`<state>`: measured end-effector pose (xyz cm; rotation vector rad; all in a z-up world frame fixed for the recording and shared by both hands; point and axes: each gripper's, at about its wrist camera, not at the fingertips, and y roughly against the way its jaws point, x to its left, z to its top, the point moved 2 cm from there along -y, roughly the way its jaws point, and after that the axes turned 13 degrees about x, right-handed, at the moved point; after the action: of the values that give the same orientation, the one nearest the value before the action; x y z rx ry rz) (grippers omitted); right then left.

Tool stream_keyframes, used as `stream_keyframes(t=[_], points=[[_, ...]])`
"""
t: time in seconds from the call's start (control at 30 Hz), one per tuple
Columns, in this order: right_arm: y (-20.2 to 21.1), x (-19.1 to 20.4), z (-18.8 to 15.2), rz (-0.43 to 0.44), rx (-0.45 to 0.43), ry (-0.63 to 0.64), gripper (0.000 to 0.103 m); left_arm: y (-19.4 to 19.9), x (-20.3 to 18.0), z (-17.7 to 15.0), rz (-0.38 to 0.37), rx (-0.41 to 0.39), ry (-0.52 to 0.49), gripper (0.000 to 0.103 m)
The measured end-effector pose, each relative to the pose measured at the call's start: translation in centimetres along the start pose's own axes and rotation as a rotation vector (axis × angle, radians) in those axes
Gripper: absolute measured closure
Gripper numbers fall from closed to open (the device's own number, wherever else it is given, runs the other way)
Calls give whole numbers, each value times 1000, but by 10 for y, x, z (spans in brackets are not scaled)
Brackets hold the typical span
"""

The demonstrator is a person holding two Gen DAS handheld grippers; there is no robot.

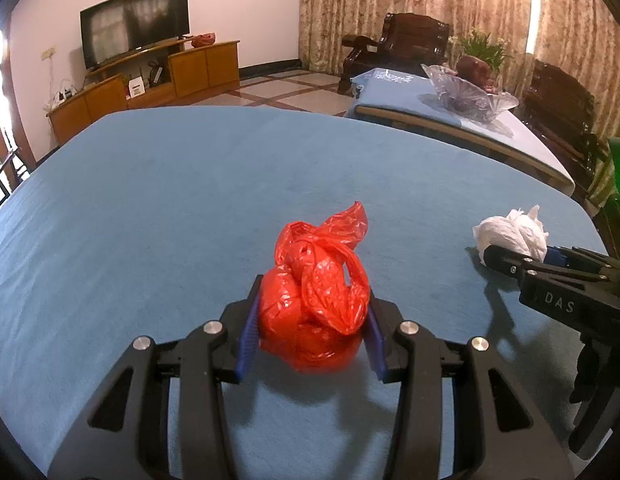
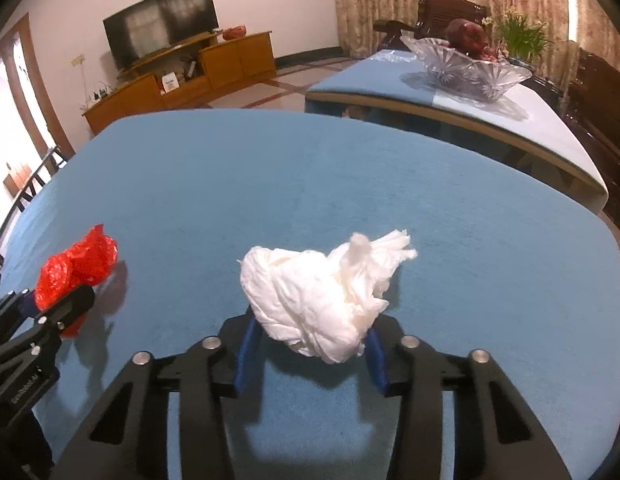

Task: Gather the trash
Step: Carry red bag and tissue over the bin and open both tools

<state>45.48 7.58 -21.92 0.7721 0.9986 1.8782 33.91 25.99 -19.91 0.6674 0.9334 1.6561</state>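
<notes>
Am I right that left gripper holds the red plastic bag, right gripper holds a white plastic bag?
Not quite. The right gripper holds a crumpled white tissue wad, not a plastic bag; the right wrist view shows it. The left gripper does hold the red plastic bag.

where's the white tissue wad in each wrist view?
Left wrist: white tissue wad at far right, clamped in the right gripper.
Right wrist: wad at centre, between that gripper's blue pads.
Shared landmark: glass bowl on the far table.
</notes>
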Motion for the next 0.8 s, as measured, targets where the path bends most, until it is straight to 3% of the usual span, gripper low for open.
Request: stream_keyframes(t=[0.37, 0.8], points=[[78, -11, -22, 18, -115, -22, 61, 42, -28, -11, -26, -35, -45, 61], [185, -35, -74, -24, -233, -65, 61, 131, -83, -34, -99, -143, -88, 61]])
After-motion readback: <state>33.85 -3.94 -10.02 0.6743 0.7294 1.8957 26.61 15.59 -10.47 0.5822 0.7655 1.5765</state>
